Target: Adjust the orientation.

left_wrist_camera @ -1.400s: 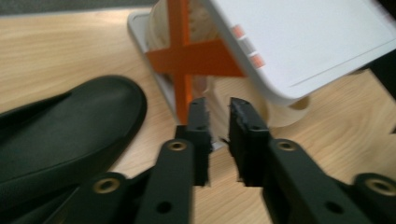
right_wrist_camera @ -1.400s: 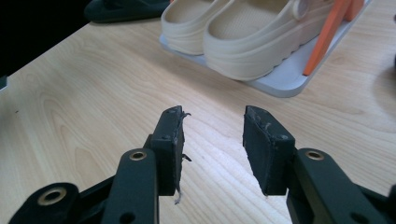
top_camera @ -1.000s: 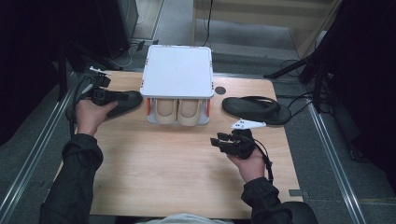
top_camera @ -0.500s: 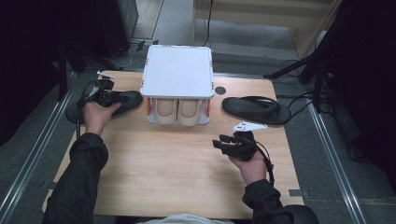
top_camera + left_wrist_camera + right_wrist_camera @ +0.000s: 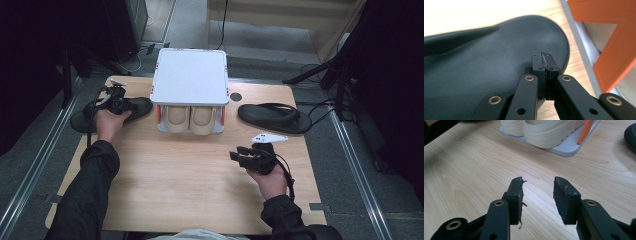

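With the cream shoes (image 5: 190,119) racked, my left jaws (image 5: 545,65) hover pressed together, gripping nothing, over one black sandal (image 5: 486,72), my right jaws (image 5: 537,195) half-open and empty.

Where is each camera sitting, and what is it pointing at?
High view: above the person's side, looking down on the table, both forearms, left gripper and right gripper.
Left gripper view: rides the left gripper, shut, over the left black slipper.
Right gripper view: rides the right gripper, open, facing the cream shoes.
Shared: the high view also shows that left black slipper and those cream shoes.
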Motion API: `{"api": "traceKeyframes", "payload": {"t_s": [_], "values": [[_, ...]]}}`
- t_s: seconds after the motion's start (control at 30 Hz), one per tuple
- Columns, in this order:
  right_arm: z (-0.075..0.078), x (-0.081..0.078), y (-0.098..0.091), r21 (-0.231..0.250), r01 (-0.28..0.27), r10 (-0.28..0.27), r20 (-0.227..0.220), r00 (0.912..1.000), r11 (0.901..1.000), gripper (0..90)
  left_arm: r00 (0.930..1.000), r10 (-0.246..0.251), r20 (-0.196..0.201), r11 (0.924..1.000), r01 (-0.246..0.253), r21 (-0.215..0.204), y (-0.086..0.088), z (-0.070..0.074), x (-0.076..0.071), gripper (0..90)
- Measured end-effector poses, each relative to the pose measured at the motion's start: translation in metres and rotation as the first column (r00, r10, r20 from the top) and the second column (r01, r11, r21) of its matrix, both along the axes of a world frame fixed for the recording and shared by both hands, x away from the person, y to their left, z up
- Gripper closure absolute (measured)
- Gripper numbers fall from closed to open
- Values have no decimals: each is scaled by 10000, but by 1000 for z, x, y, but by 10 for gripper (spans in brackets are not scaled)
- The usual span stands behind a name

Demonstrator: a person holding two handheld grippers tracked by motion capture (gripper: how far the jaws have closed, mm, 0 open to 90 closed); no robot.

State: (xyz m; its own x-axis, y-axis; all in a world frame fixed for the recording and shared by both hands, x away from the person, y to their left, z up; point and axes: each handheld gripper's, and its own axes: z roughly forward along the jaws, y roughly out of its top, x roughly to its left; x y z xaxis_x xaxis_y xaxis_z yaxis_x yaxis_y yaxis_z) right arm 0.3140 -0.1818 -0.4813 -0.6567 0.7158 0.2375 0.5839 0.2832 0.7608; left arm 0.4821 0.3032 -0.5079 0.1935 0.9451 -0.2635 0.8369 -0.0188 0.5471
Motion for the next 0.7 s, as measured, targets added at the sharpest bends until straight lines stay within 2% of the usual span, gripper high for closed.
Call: {"api": "traceKeyframes", "payload": {"t_s": [0.03,0.17,0.23,0.47,0.7], "values": [[-1,0,-1,-18,-10,10,-23,10000,10000,604,9998,153,143,9999,-152,-57,0,-1,0,900],[-1,0,-1,-14,-20,20,-43,10000,10000,604,10000,29,-4,9998,-29,-173,3,-2,1,900],[-1,0,-1,-41,-19,19,-47,10000,10000,605,9999,79,78,9996,-77,-266,4,-3,0,900],[2,-1,-2,95,-72,71,42,10000,9999,609,10000,86,-31,9988,-88,-473,6,-3,-8,900],[4,0,-6,253,-4,2,61,10000,9997,610,9996,-209,-200,9993,203,-302,4,-2,-21,900]]}}
